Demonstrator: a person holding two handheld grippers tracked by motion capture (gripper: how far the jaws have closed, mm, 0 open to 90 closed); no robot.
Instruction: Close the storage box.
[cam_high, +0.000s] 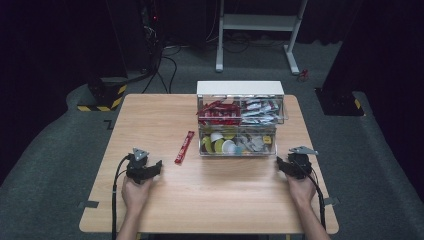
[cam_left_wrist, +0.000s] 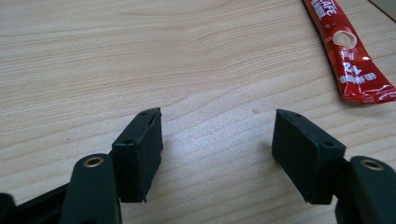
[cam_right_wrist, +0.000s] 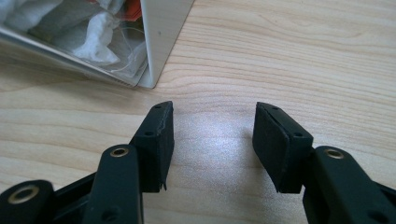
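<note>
A red stick sachet (cam_high: 184, 147) lies flat on the wooden table (cam_high: 210, 195), just left of a clear two-tier organiser box (cam_high: 241, 120). My left gripper (cam_high: 159, 164) rests on the table below and left of the sachet, open and holding nothing. In the left gripper view the sachet (cam_left_wrist: 348, 51) lies ahead to the upper right of my left gripper (cam_left_wrist: 217, 140). My right gripper (cam_high: 278, 161) sits by the box's front right corner, open and bare. The right gripper view shows the box corner (cam_right_wrist: 154, 56) ahead and left of my right gripper (cam_right_wrist: 212, 135).
The box's upper tier holds red and white sachets (cam_high: 235, 111); its lower tier holds small cups and packets (cam_high: 225, 143). A white table frame (cam_high: 257, 30) and cables (cam_high: 165, 65) stand on the floor beyond the table. Both forearms enter from the near edge.
</note>
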